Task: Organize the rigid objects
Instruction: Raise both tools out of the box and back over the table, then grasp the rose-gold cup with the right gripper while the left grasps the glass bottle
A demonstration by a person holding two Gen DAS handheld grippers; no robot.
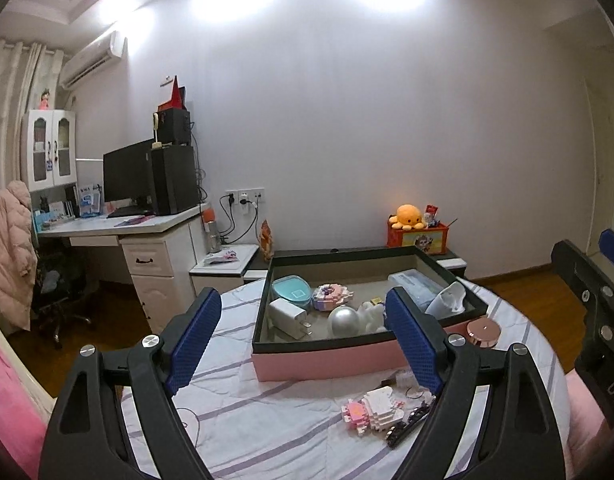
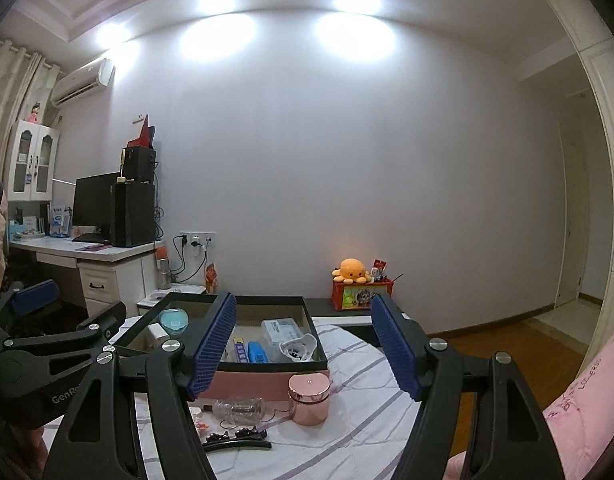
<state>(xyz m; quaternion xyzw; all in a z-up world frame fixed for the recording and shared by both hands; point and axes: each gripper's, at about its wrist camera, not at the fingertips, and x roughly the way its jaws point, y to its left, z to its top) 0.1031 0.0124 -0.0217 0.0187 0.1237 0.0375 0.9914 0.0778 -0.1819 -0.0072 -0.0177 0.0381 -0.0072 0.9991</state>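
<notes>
Left wrist view: our left gripper [image 1: 303,334] is spread wide w/ nothing between the pads, hovering over the bed [image 1: 267,432] in front of the pink box [image 1: 327,360], while a pink-white block toy [image 1: 373,406] lies on the sheet near its right finger. Right wrist view: our right gripper [image 2: 305,348] is also wide apart & empty, w/ the rose-gold jar [image 2: 309,398], clear bottle [image 2: 241,407] & black hair clip [image 2: 237,439] on the sheet just outside the box.

The left gripper [image 1: 303,336] and right gripper [image 2: 303,346] look alike: black plastic arms with triangular cutouts, round silver screws at the joints, and 2 blue fingers [image 1: 197,332] with a dotted, textured face. White lettering marks the black bodies.
</notes>
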